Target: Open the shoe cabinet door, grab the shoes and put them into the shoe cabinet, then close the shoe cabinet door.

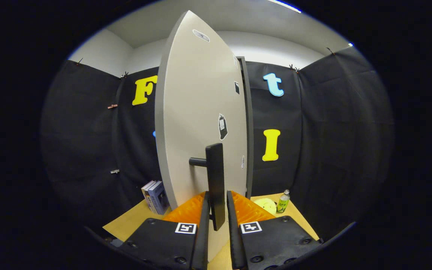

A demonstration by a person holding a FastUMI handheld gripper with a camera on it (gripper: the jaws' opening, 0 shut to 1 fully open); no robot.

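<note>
The tongs (pixel 218 204) stood straddling the black bar handle (pixel 216 180) of the shoe cabinet door (pixel 197 123), one finger to each side of the bar's lower end. A narrow gap showed between the bar and the finger on its right, and the left finger lay close against it; whether both pressed on it could not be told. The handle rose upright from between the fingers, joined to the door by a short round post (pixel 197 162) on its left. The pale grey door stood edge-on just ahead of the tongs, swung partway out, with a few small stickers on its face. Behind its right edge ran the dark side of the cabinet (pixel 248 127). On the tan bench (pixel 129 223), books (pixel 156 197) leaned left of the door; a green-labelled bottle (pixel 283 201) and a pale yellow round object (pixel 265 205) sat to the right.
</note>
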